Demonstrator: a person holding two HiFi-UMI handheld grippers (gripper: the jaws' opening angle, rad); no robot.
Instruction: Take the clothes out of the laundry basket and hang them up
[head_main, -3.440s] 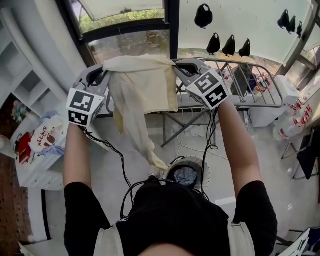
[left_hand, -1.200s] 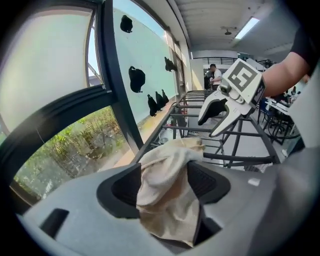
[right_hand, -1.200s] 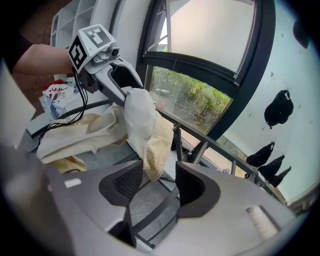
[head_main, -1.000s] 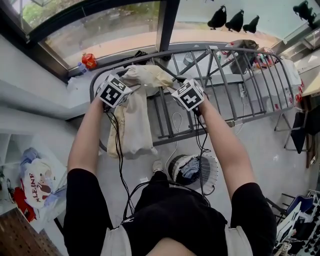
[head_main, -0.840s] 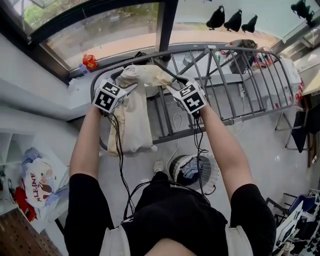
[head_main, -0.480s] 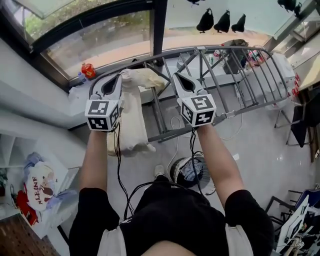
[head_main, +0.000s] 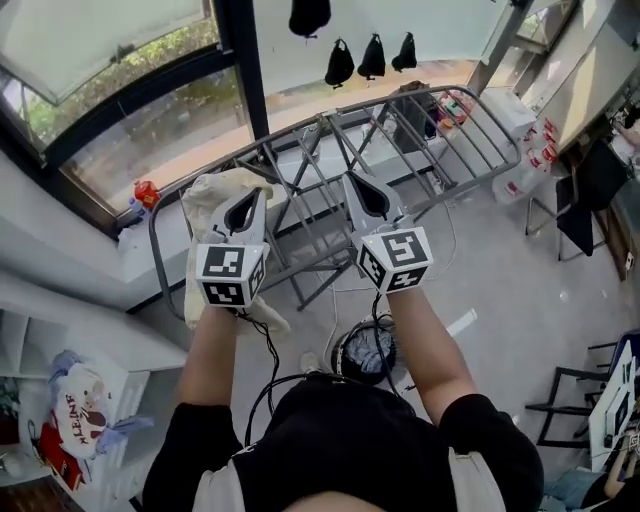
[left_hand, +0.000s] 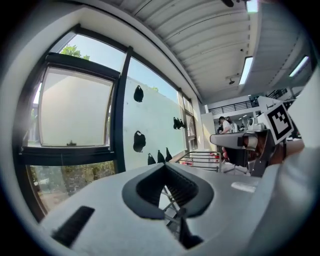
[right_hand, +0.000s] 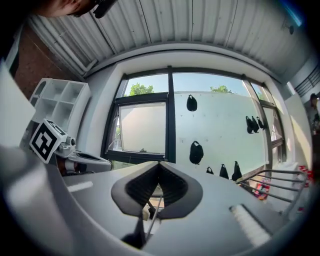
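Note:
A cream garment (head_main: 205, 195) hangs over the left end of the grey drying rack (head_main: 450, 100), its lower part trailing down behind my left arm. My left gripper (head_main: 257, 191) is held up in front of it, shut and empty. My right gripper (head_main: 348, 177) is level beside it over the rack's bars, also shut with nothing in it. Below, between my arms, stands the round laundry basket (head_main: 345, 362) with blue clothes (head_main: 372, 347) inside. In the left gripper view the jaws (left_hand: 165, 165) meet against the window. The right gripper view shows its jaws (right_hand: 160, 163) pressed together too.
A large window (head_main: 120, 110) and a pale wall with black hanging objects (head_main: 340, 62) lie beyond the rack. A white shelf unit with a printed bag (head_main: 80, 395) is at the left. Dark chairs (head_main: 590, 190) stand at the right. Cables (head_main: 265, 365) run down from both grippers.
Both grippers have let go of the cream garment, shut, and risen off the rack toward me. The garment stays draped on the rack. The head view has swung.

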